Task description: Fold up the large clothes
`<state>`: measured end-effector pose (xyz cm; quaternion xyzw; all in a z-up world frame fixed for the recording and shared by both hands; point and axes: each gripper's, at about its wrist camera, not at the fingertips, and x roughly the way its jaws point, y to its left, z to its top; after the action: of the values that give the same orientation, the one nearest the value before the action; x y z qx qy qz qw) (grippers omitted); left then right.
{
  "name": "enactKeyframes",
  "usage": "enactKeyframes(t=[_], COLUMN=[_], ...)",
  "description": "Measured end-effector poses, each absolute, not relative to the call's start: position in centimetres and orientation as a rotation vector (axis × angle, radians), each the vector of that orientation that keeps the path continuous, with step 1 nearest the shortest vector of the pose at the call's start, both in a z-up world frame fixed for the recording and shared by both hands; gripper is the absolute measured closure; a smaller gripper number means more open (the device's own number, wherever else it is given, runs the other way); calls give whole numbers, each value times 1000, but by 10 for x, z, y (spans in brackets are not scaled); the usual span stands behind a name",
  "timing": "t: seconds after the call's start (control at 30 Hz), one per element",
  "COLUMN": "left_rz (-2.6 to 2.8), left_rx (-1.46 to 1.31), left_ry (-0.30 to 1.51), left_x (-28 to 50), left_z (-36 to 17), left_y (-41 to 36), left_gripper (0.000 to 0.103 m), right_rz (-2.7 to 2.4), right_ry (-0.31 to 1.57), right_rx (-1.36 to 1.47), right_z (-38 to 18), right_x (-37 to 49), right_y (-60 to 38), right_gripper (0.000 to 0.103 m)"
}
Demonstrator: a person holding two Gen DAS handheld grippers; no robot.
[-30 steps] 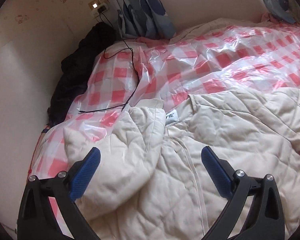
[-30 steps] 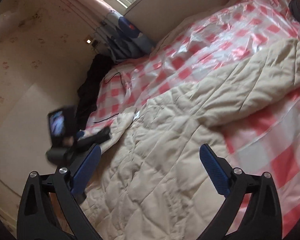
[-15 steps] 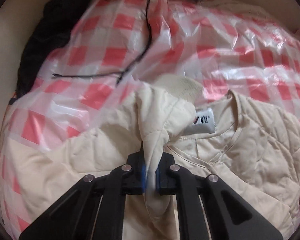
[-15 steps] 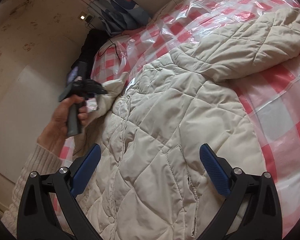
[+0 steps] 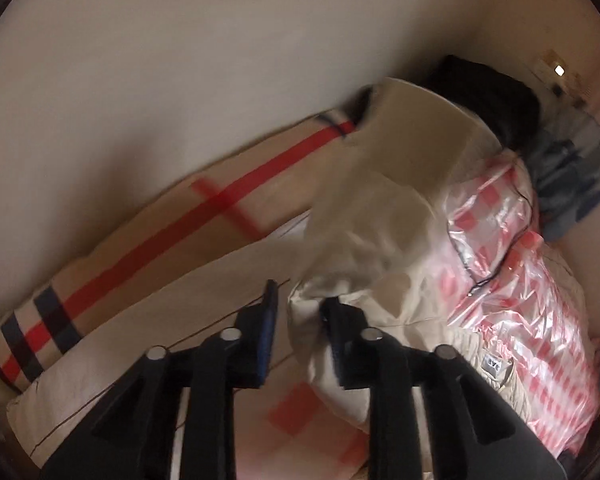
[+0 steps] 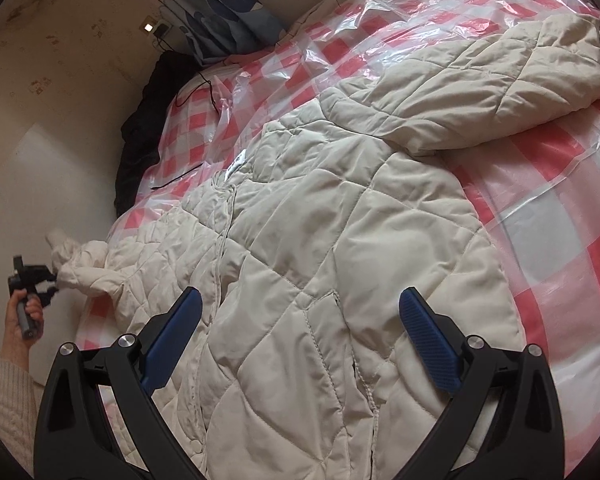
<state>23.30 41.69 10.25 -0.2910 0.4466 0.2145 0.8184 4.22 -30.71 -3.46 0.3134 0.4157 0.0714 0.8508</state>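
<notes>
A cream quilted jacket lies front-up on a bed under a red-and-white checked plastic sheet. One sleeve is drawn out past the bed's left edge, and my left gripper is at its cuff end. In the left wrist view the sleeve hangs between the jaws of my left gripper. Those jaws are opening, with a gap beside the left pad. My right gripper hovers open over the jacket's lower front with nothing between its fingers. The other sleeve rests at the upper right.
A black garment is wedged between bed and wall. A thin black cable crosses the sheet near a blue patterned curtain. A striped beige pillow lies along the wall. A person's hand holds the left gripper.
My left gripper shut on the sleeve near the collar, swung it far left off the bed while rolling, and its jaws have since parted. The right gripper sank slightly toward the jacket.
</notes>
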Motion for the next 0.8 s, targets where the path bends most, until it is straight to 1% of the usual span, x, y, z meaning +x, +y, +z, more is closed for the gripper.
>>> enactKeyframes(t=[0.03,0.1,0.13,0.17,0.23,0.27,0.4,0.5,0.57,0.67,0.8], left_rz=[477,504,498,486,400,339,-8,-166,-217,-263,-268], left_rx=[-689,-767,-782,-787,-746,-705,-508,-396,-366,-418,-541], left_ry=[950,909,888,859,801,795,883,973,1015,1091,1160], left_x=[219,186,172,158,127,112,42,-11,-35,-57,-72], left_z=[89,73,69,68,70,70,58,35,22,2,-11], left_y=[433,450,450,446,421,404,315,267,250,243,244], left_gripper=[57,54,48,48,44,37,25,24,24,24,24], right_rz=[149,152,154,159,189,206,238,194,166,164,204], right_ry=[883,895,899,902,909,907,918,970,1043,1126,1170], right_rx=[657,655,657,663,668,662,540,461,434,386,361], right_z=[-36,-38,-39,-39,-33,-26,12,22,18,6,-12], right_x=[43,45,46,46,46,44,15,-30,-56,-82,-90], right_y=[-307,-307,-308,-309,-314,-318,-336,-359,-373,-379,-377], right_gripper=[8,8,8,8,8,8,8,8,8,8,8])
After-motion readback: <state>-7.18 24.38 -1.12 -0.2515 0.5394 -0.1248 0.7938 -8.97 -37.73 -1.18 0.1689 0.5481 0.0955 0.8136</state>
